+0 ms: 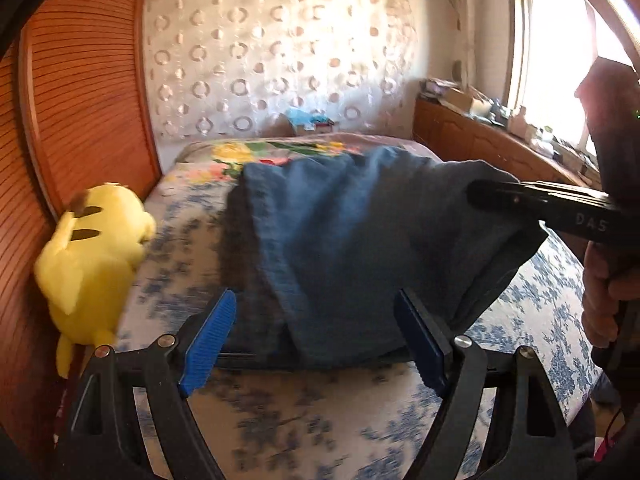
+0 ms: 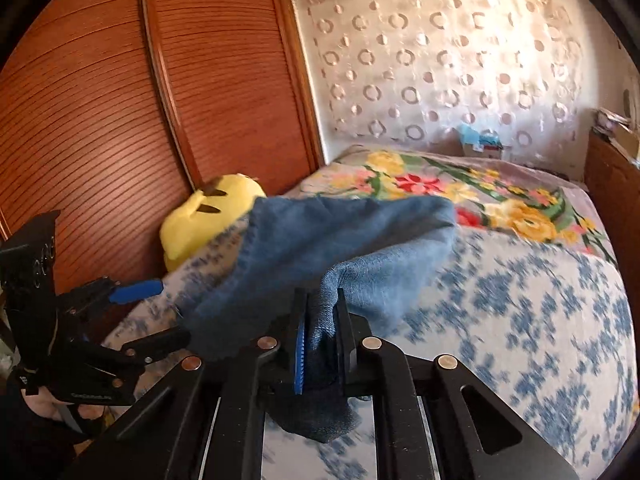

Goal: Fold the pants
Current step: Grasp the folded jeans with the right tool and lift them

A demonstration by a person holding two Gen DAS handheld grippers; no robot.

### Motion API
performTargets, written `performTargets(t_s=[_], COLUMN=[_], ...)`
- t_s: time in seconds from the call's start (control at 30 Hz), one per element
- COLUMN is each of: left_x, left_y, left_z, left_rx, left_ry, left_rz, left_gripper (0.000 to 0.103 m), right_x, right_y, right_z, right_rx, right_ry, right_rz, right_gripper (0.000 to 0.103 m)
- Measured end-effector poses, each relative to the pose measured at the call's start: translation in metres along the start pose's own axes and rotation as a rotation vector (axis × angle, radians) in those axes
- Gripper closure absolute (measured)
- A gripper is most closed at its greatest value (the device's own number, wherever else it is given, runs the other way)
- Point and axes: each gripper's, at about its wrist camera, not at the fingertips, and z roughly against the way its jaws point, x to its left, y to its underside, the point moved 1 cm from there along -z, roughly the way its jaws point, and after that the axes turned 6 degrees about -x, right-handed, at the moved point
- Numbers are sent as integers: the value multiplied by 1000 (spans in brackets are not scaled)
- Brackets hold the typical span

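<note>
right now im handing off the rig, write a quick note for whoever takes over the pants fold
Right claw: shut on an edge of the blue pants, that part held up off the bed.
Left claw: open, holding nothing, with the near end of the pants between its pads but not pinched.
Pants: mostly on the blue floral bedspread, bunched, one side raised. A yellow plush toy lies beside them by the wardrobe.
Done: right grip taken. Left: no neat fold yet; grip with the left claw, carry over and flatten.

pants (image 2: 352,236) – matt blue denim | wardrobe (image 2: 120,100) – ribbed glossy wood | plush toy (image 1: 96,248) – fuzzy
</note>
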Motion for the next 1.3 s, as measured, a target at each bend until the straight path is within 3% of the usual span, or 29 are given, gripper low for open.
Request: performTargets(t_s=[0.37, 0.6, 0.77, 0.87, 1.03, 1.13, 1.3], left_x=[74, 102, 109, 109, 103, 97, 86], left_y=[7, 11, 13, 13, 12, 9, 4], left_z=[30, 37, 35, 32, 29, 29, 29], left_rx=[-29, -39, -35, -31, -28, -30, -34], left_ry=[-116, -155, -170, -170, -161, -155, -142], left_rz=[107, 160, 168, 170, 159, 148, 132], left_gripper=[21, 21, 21, 21, 21, 21, 21], right_x=[70, 106, 104, 96, 94, 101, 99], right_y=[-18, 17, 36, 34, 21, 15, 10], right_z=[-65, -109, -129, -132, -125, -104, -71], right_rx=[14, 137, 191, 195, 195, 177, 107], right_ry=[-143, -232, -247, -245, -229, -226, -192], right_rz=[79, 130, 138, 131, 128, 136, 181], right_gripper=[92, 93, 93, 91, 78, 64, 60])
